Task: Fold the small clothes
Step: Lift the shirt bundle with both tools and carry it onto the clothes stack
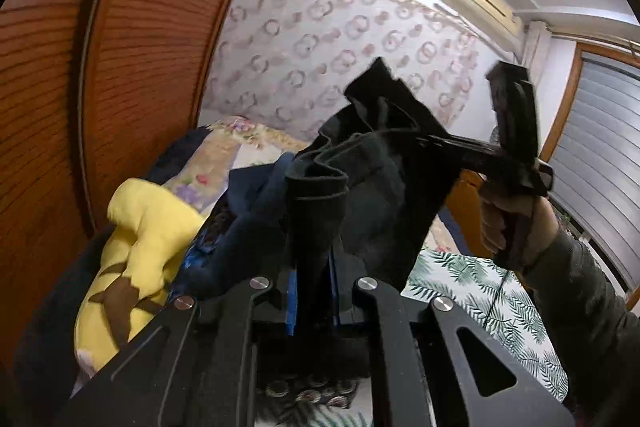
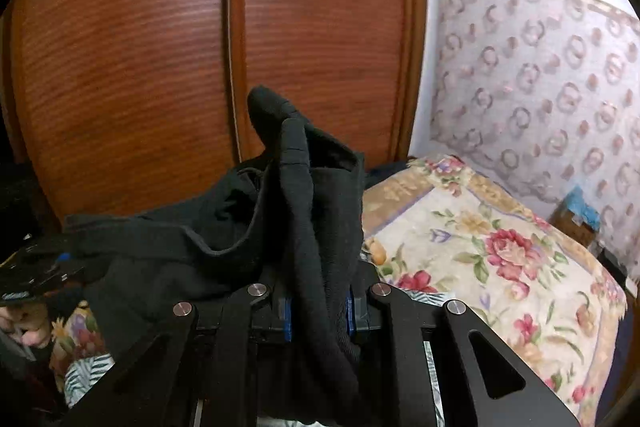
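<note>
Left wrist view carries no brand or writing that I can read, and neither does the right. The left gripper (image 1: 314,259) has its fingers clamped on a bunched fold of the black garment (image 1: 360,163), which is lifted clear of the bed (image 1: 472,279) and stretched toward the right gripper (image 1: 424,141). That one shows side-on and blurred, held in the person's right hand (image 1: 508,223), its fingers biting the far edge of the cloth. From its own camera the right gripper (image 2: 318,307) is closed on a thick hem of the same garment, whose folds rise and cover both fingers, so only blue strips of the pads peep out. What kind of garment it is I cannot tell; it hangs crumpled. At the left edge there, the left gripper (image 2: 36,273) is cut off and dark. Behind the cloth lie a yellow plush toy (image 1: 136,239), a navy piece of clothing (image 1: 248,211), a floral blanket (image 2: 492,259) and a palm-leaf sheet (image 1: 492,299). A wooden louvred wardrobe (image 2: 160,39) stands close, patterned wallpaper (image 1: 328,39) and an air conditioner (image 1: 480,1) beyond.
</note>
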Available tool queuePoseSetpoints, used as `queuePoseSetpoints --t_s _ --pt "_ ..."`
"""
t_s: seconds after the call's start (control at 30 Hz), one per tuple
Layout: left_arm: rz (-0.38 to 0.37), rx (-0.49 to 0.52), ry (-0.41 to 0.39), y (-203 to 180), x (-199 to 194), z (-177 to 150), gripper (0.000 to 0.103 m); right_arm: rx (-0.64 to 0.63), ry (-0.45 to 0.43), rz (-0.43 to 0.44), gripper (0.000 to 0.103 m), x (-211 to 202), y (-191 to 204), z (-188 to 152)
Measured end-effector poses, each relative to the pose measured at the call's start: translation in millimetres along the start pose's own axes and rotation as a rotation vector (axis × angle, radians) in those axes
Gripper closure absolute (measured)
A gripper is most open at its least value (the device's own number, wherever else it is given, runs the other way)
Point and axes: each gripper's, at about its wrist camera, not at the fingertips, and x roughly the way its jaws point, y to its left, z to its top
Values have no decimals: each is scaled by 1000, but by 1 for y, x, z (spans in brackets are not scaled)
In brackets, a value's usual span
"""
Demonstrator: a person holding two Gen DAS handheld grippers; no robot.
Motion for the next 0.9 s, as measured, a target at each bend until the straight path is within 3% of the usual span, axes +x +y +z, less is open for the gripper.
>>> queuePoseSetpoints --t_s 0.13,0.3,0.37,0.43,0.5,0.6,0.67,0.8,0.83,0.9 --pt "45 5 11 5 3 -12 90 2 36 17 84 40 -10 12" --pt "112 -3 10 15 -8 -20 90 86 55 -7 66 68 -31 16" --pt "141 -11 10 20 -10 -26 90 114 48 -42 64 75 -36 18" --pt "151 -15 17 25 -10 -29 90 128 24 -72 63 70 -31 19" --pt "157 -15 21 26 -11 -32 90 124 -19 -83 49 52 -17 18" --pt "181 8 9 25 -13 -29 90 107 -81 -136 39 33 -5 16" --pt "206 26 -15 20 -17 -24 69 87 -106 -140 38 21 4 13" --pt "218 78 -86 9 -27 -11 42 54 -79 -40 38 14 25 2" --pt "218 90 -92 6 -26 -8 24 54 -66 -20 38 17 27 -1" --pt "186 112 -83 1 -20 -4 20 55 -42 9 38 25 30 -7"
